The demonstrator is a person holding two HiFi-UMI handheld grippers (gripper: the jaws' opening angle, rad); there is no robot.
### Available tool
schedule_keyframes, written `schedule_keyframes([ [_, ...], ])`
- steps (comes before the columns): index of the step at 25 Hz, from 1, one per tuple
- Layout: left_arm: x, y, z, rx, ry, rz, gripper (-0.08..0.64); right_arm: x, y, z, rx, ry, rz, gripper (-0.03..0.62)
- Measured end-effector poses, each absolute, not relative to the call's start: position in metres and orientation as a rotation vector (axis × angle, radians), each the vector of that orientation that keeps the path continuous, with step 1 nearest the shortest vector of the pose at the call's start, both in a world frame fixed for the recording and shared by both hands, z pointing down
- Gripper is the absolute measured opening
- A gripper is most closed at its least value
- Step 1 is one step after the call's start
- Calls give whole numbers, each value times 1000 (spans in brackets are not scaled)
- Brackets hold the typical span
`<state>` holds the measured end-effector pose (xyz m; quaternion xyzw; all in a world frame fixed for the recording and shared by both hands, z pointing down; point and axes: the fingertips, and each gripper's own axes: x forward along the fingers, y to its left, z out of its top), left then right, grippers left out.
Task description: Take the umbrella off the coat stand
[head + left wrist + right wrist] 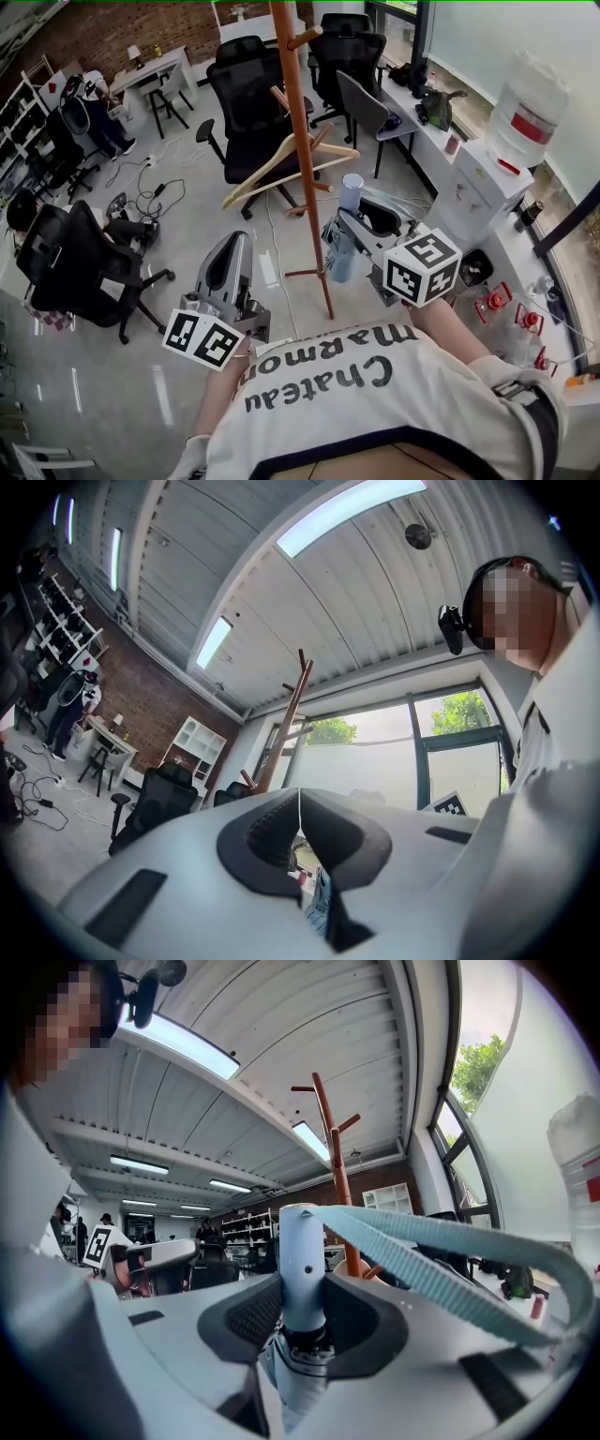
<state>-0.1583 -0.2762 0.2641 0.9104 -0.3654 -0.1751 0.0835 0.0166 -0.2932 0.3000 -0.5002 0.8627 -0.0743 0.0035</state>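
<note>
The umbrella (351, 194) (302, 1260) stands upright, handle uppermost, just to the right of the coat stand (302, 159) pole. The right hand-held gripper (359, 223) (302, 1312) is clamped on the handle, both pads pressing on it. Its pale blue strap (441, 1265) loops out loose to one side. A wooden hanger (234, 199) hangs tilted on the stand, with one end reaching close to the umbrella's handle. The left hand-held gripper (236, 244) (299, 803) hovers left of the pole, its jaws together and holding nothing. Black office chairs (248, 103) crowd behind the stand. A water dispenser (478, 187) and a cluttered bench (422, 127) lie to the right, and cables (141, 192) trail across the floor at left.
</note>
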Motion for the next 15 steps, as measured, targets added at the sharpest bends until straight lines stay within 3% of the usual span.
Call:
schedule_keyframes([
  [15, -162, -271, 267, 2709, -1081, -526, 26, 13, -284, 305, -1584, 2707, -256, 149],
])
